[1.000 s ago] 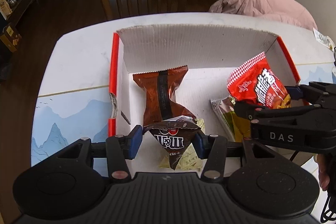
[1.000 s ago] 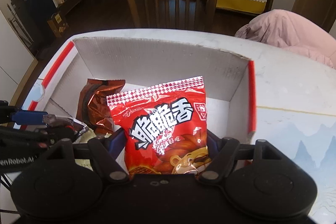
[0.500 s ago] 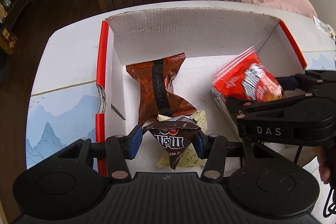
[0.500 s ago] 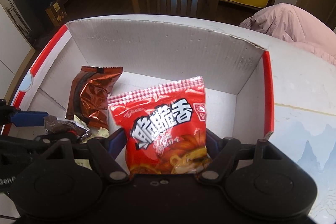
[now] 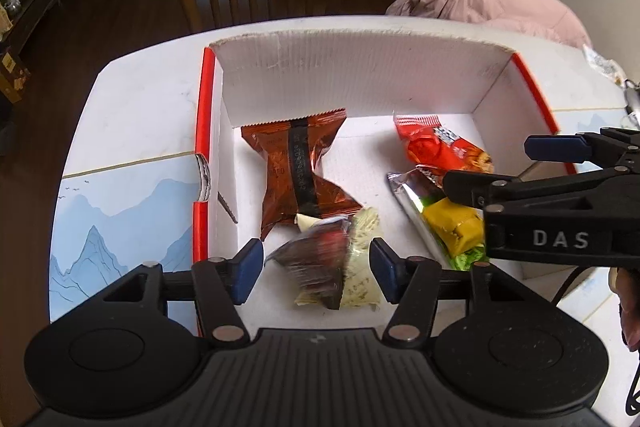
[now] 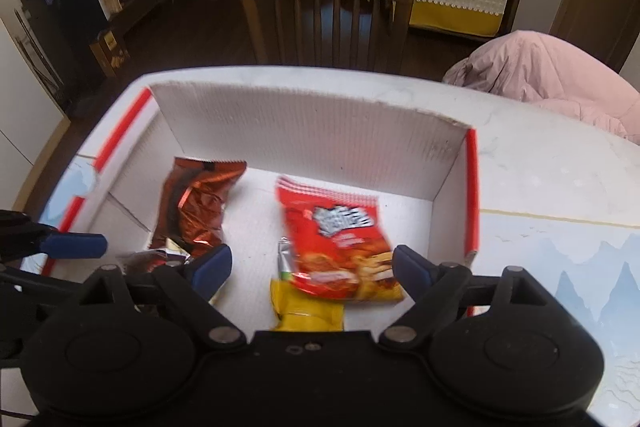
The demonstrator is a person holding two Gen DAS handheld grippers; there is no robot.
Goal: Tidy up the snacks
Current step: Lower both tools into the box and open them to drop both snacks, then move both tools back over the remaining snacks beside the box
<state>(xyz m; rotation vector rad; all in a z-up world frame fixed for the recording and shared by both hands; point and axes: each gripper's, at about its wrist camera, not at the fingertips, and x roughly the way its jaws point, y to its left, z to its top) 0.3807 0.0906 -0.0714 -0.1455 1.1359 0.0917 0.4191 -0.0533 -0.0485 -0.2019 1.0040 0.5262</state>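
While both grippers have just been opening, left gripper point(image 5: 317, 269) apart — dark packet point(image 5: 316, 273) blurred, loose between, right gripper point(image 6: 312, 269) apart — red bag point(image 6: 340, 247) in box point(image 5: 360, 79), five packets counted, far floor bare.

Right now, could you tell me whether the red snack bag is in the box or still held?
In the box. The red snack bag lies on the box floor, clear of the right gripper, whose jaws have just been opening.
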